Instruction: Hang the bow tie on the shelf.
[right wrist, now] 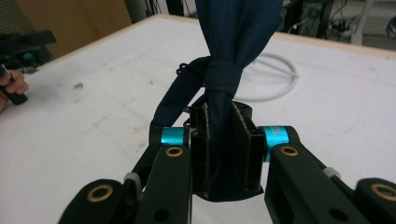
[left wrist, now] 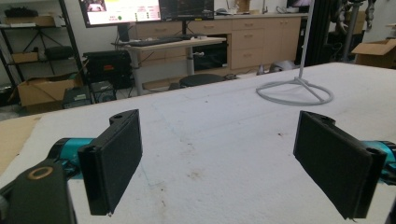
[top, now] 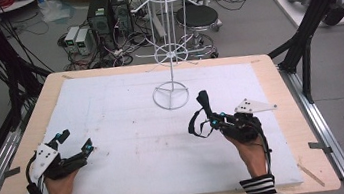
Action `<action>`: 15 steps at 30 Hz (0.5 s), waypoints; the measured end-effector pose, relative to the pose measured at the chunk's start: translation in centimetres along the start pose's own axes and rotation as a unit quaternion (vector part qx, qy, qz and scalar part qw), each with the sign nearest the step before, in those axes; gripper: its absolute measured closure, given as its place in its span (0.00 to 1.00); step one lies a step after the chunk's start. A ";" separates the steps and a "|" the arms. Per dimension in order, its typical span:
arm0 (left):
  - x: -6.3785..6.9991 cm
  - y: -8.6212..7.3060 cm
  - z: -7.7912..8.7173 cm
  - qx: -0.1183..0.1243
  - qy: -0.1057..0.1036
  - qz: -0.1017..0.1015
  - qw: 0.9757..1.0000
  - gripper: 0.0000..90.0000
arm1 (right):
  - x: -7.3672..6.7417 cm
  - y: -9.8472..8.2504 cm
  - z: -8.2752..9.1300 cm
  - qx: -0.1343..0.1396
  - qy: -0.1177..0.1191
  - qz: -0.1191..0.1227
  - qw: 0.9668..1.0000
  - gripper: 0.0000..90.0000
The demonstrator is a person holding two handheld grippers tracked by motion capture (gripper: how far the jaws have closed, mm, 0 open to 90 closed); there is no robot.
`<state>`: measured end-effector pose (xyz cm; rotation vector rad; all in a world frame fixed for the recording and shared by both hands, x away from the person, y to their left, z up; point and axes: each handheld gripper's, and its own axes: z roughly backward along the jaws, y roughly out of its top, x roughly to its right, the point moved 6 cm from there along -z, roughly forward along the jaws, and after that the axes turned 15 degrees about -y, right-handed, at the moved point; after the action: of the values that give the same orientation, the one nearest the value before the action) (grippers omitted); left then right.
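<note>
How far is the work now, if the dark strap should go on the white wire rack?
Done: the right claw is shut on the dark strap and holds it above the white pad. In hand: the strap is near the white wire rack but not on any hook. Left: hanging it, probably. The left claw is open, holding nothing.
</note>
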<state>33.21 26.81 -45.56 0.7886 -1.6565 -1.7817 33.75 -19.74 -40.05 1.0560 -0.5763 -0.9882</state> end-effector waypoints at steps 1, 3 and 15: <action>0.0 0.0 0.0 0.000 0.000 0.000 1.000 0.18 | -0.1 0.2 0.1 0.007 0.000 0.003 1.000 0.87; 0.0 0.0 0.0 0.000 0.000 0.000 1.000 0.18 | -0.1 0.6 0.1 0.022 -0.005 0.008 1.000 0.87; 0.0 0.0 0.0 -0.001 0.000 0.000 1.000 0.18 | -0.5 2.4 0.8 0.082 -0.023 0.002 0.996 0.87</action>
<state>33.21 26.81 -45.56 0.7876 -1.6557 -1.7832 33.83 -19.30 -37.53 1.1780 -0.7065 -0.9768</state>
